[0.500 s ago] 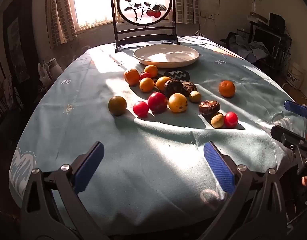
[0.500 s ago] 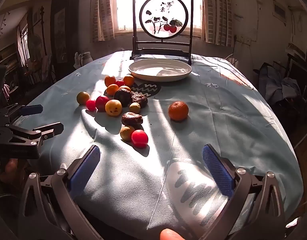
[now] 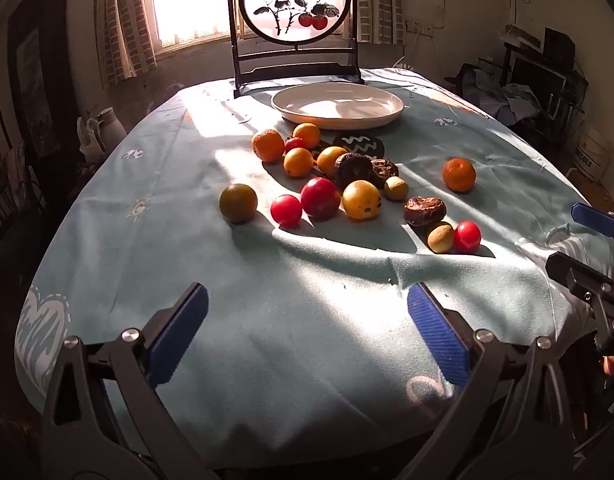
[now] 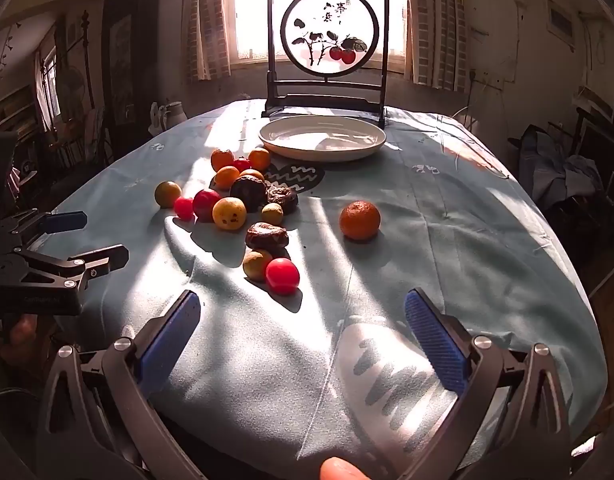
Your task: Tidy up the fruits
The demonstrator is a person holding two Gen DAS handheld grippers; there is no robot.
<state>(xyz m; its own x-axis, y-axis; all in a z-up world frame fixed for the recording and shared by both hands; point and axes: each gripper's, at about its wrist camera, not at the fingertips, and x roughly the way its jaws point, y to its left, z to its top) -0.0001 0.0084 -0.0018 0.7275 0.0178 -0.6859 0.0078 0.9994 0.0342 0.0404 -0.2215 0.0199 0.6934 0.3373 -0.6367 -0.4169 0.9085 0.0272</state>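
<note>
Left wrist view: left hand-held gripper (image 3: 307, 320) spread wide, nothing held, above the pale-blue-clothed desk (image 3: 307, 340); scattered round fruits (image 3: 321, 198) before the shallow white ceramic plate (image 3: 338, 105).

Right wrist view: right hand-held gripper (image 4: 303, 320) likewise agape; lone orange mandarin (image 4: 359, 220) apart, right; black-framed painted screen (image 4: 329, 26) with unreadable calligraphy.

My left gripper (image 3: 307, 322) and my right gripper (image 4: 303, 330) wear ribbed blue pads that look rubbery, on matt black frames with shiny metal screws. The surface is covered in a soft, matt, pale blue cloth (image 3: 291, 340), slightly napped and creased. At twelve o'clock sits a glossy, smooth white plate (image 3: 339, 105) that looks ceramic. The red fruits (image 3: 286, 211) are smooth and shiny; the lone orange (image 4: 359, 220) at one o'clock is dimpled and matt; the dark brown fruits (image 4: 267, 236) look wrinkled and rough.
</note>
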